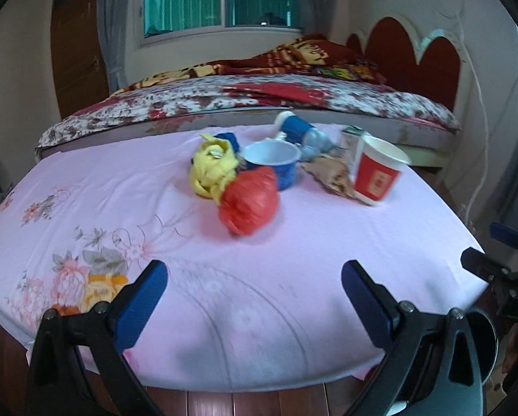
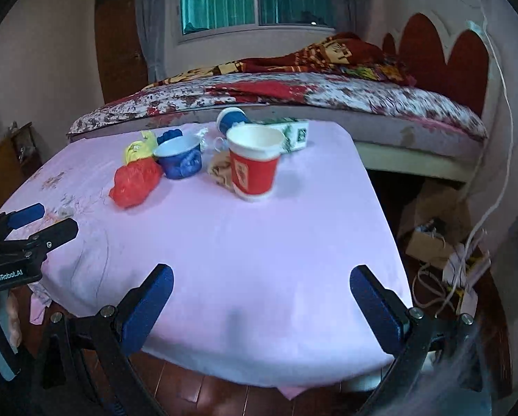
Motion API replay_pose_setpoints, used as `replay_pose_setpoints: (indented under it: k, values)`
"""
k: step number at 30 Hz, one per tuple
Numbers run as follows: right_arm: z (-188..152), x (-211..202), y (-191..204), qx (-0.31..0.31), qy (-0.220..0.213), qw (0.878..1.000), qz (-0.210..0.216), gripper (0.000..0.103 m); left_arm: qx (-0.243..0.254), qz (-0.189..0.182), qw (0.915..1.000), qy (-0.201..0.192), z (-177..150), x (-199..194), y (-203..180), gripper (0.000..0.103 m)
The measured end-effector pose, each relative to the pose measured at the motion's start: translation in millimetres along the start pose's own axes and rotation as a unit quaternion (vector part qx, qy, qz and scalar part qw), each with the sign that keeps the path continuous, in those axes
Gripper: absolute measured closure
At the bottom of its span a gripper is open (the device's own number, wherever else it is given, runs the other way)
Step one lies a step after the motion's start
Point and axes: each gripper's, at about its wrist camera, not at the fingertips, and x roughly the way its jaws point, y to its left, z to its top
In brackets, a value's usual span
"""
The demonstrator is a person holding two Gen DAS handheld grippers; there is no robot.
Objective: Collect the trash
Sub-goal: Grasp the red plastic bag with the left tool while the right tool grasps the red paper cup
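Trash sits in a cluster at the far middle of a table with a pink cloth (image 1: 293, 294): a crumpled red plastic bag (image 1: 250, 201) (image 2: 134, 182), a yellow bag (image 1: 212, 168) (image 2: 139, 149), a blue cup (image 1: 274, 161) (image 2: 181, 157), a red paper cup (image 1: 378, 170) (image 2: 255, 164), brown crumpled paper (image 1: 331, 173), a lying blue bottle (image 1: 298, 131) (image 2: 231, 119) and a small carton (image 2: 293, 135). My left gripper (image 1: 253, 308) is open and empty at the near edge. My right gripper (image 2: 260, 312) is open and empty, also at the near edge.
A bed (image 1: 259, 97) with a red floral cover stands behind the table. Boxes and white cables (image 2: 442, 242) lie on the floor at the right. The left gripper's body (image 2: 16, 242) shows at the left of the right wrist view.
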Motion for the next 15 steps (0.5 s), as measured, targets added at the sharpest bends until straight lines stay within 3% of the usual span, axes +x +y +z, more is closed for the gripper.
replay_pose_setpoints:
  k: [8, 15]
  values:
    - [59.5, 68.1, 14.1, -0.021, 0.007, 1.0, 0.001, 0.003, -0.008, -0.009, 0.9996, 0.025, 23.6, 55.4, 13.7, 0.01]
    - [85.0, 120.0, 10.0, 0.008, 0.038, 0.999, 0.0, 0.01, -0.009, -0.015, 0.9989, 0.043, 37.7, 89.0, 14.8, 0.011]
